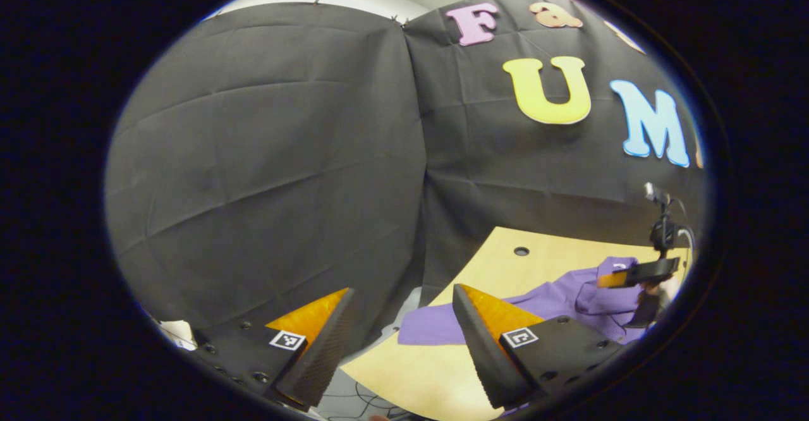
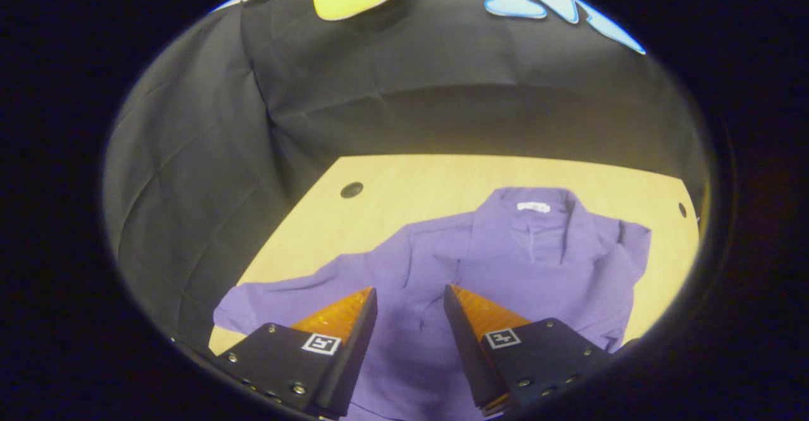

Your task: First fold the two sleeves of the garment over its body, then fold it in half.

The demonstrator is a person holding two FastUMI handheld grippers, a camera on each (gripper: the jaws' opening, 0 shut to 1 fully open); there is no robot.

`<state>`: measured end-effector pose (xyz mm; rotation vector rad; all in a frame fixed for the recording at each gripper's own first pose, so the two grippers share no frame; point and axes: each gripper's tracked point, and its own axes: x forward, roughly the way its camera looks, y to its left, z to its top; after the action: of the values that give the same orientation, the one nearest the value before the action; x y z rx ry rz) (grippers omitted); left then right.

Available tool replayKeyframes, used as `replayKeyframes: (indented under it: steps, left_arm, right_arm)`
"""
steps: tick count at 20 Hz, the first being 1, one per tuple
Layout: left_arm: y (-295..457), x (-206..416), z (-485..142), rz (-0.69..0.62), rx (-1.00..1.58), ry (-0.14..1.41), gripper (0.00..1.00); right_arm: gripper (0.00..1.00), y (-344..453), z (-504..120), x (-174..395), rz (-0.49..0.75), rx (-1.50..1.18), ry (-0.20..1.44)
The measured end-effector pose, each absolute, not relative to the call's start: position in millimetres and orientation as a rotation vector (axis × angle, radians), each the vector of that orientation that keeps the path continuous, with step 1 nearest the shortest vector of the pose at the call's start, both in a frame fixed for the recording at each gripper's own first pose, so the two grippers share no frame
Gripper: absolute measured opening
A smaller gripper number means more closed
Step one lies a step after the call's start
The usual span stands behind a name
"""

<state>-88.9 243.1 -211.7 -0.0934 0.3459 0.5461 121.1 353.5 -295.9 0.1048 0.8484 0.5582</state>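
Observation:
A purple collared shirt (image 2: pixel 524 263) lies face up on the wooden table (image 2: pixel 411 187), collar toward the booth wall. One sleeve (image 2: pixel 272 304) stretches out flat to the left in the right gripper view; the other side looks bunched at the shoulder (image 2: pixel 626 244). My right gripper (image 2: pixel 410 287) hovers open over the shirt's body, holding nothing. My left gripper (image 1: pixel 403 288) is open and empty, off the table's corner, beside the outstretched sleeve (image 1: pixel 430 329). The left gripper view also shows the right gripper (image 1: pixel 610 278) above the shirt (image 1: pixel 588 298).
The table (image 1: pixel 493 263) has a round hole (image 1: pixel 521 251) near its far corner, also seen in the right gripper view as hole (image 2: pixel 351 189). Black cloth walls stand close behind and to the left. Cables lie on the floor (image 1: pixel 354 399) below the table edge.

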Motion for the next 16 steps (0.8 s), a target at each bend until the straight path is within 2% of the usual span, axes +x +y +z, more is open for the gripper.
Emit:
replayKeyframes:
  steps: [7,16]
  left_arm:
    - [245.0,-32.5,-283.9,0.454,-0.140,0.413,0.96]
    - [259.9,6.1,-407.3,0.408,-0.137,0.605,0.98]
  right_arm:
    - [0.68,285.6,-214.6,122.0,0.505,0.126,0.692]
    - [0.68,174.4,-146.4,121.8,0.306,0.186,0.583]
